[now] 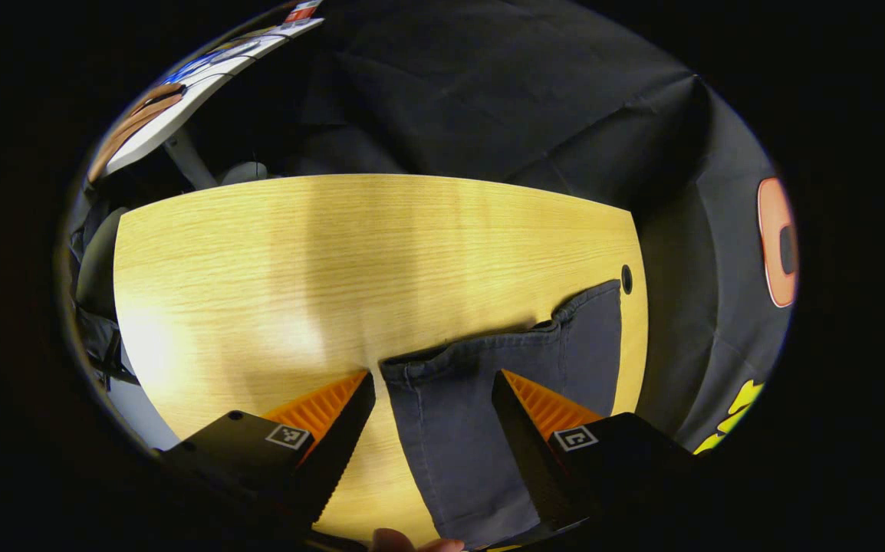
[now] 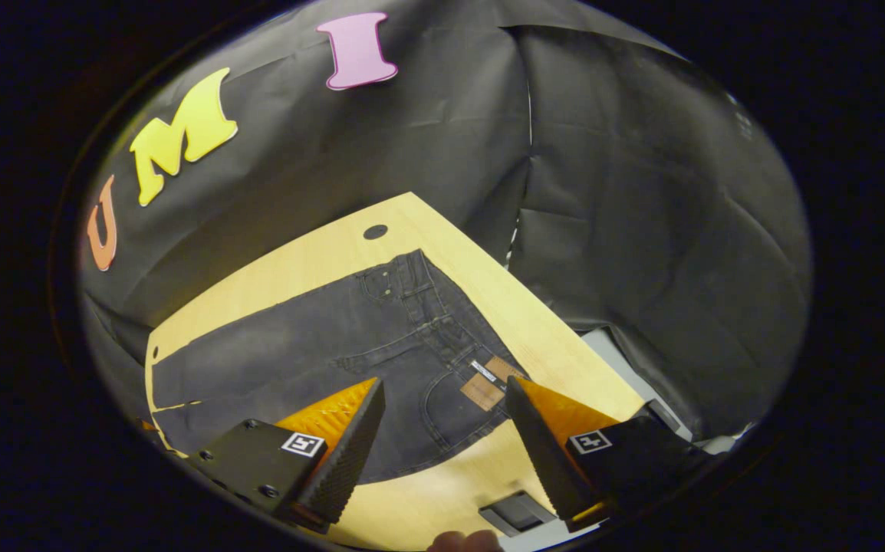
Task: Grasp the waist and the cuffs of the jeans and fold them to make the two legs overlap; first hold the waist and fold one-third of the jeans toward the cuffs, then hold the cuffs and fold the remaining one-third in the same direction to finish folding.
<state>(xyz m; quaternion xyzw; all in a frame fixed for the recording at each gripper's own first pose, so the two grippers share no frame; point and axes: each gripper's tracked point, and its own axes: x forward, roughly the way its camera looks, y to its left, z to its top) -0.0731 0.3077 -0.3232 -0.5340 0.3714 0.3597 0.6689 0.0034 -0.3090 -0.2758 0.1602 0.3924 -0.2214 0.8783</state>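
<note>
Spread wide and empty, the left gripper (image 1: 433,406) hovers over the dark grey denim jeans' cuffs (image 1: 488,368) on the pale wooden table (image 1: 297,261). Likewise wide open, holding nothing, the right gripper (image 2: 446,418) hangs above the jeans' waist (image 2: 412,307), lying flat.

The left gripper (image 1: 433,391) is hovering with its jaws spread wide above the jeans' cuffs (image 1: 488,349), touching nothing. The jeans (image 1: 473,437) are lying flat on the wooden table (image 1: 297,261), running from 6 toward 2 o'clock, near a round hole (image 1: 626,279).
</note>
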